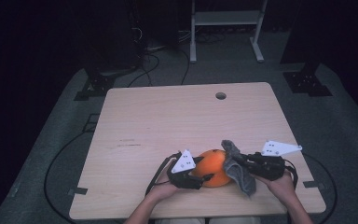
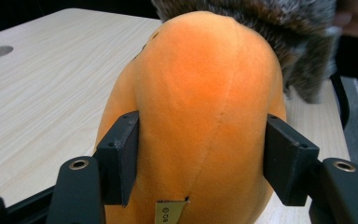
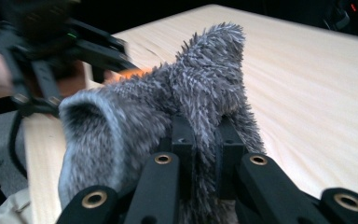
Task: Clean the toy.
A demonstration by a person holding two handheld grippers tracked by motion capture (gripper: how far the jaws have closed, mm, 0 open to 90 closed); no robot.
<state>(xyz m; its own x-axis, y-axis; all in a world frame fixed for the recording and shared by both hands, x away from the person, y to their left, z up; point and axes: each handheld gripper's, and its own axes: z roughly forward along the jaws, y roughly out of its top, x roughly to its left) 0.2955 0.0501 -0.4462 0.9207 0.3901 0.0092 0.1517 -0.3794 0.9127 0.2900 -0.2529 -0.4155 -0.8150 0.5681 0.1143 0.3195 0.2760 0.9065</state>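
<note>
My left gripper (image 1: 200, 173) clamps the orange plush (image 1: 214, 167) at the worktop's (image 1: 168, 121) near edge, my right gripper (image 1: 244, 163) pinches the grey furry cloth (image 1: 240, 170) against it, so I judge wiping's underway; next, drag cloth across.

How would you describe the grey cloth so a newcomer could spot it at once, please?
On the table, look at the near edge between the two grippers. The cloth hangs against the right side of the orange plush. It alone is grey and shaggy.
</note>
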